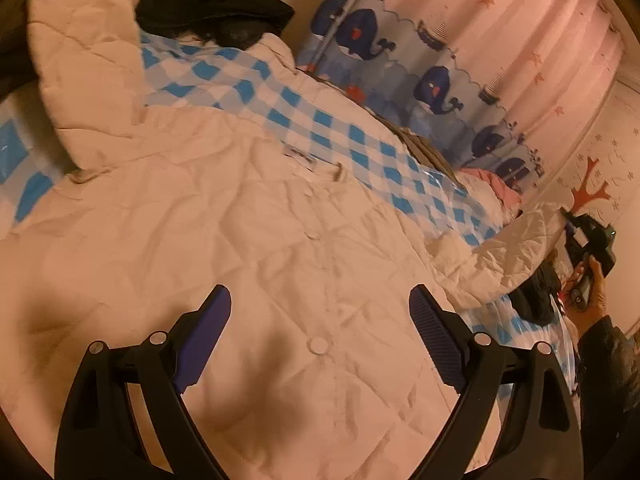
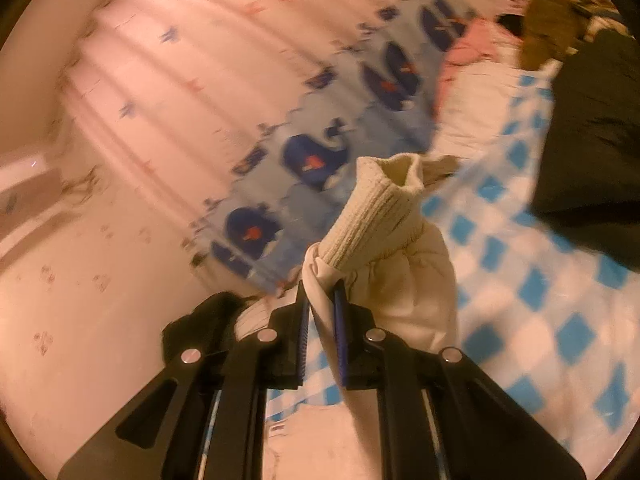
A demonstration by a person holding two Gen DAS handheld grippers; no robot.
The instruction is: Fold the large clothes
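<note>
Lying spread front-up across the blue-and-white checked bedsheet (image 1: 320, 120), the large cream quilted padded jacket (image 1: 240, 240) was barely begun as a fold: its body was flat and wrinkled, its snap buttons (image 1: 319, 345) facing up and its hood (image 1: 80, 60) still laid out at the far end. The left gripper (image 1: 320, 320) hovered over the jacket's front with its jaws wide apart and nothing between them. The right gripper (image 2: 322, 308) had its jaws pinched nearly together on the end of one sleeve, just behind the ribbed knit cuff (image 2: 384, 208), which stood clear of the bed. By my judgement the first sleeve fold was only starting; the other sleeve, the hood and the body folds remained. A heap of black clothing (image 1: 212, 0) sat beyond the hood, though blur left its make uncertain.
</note>
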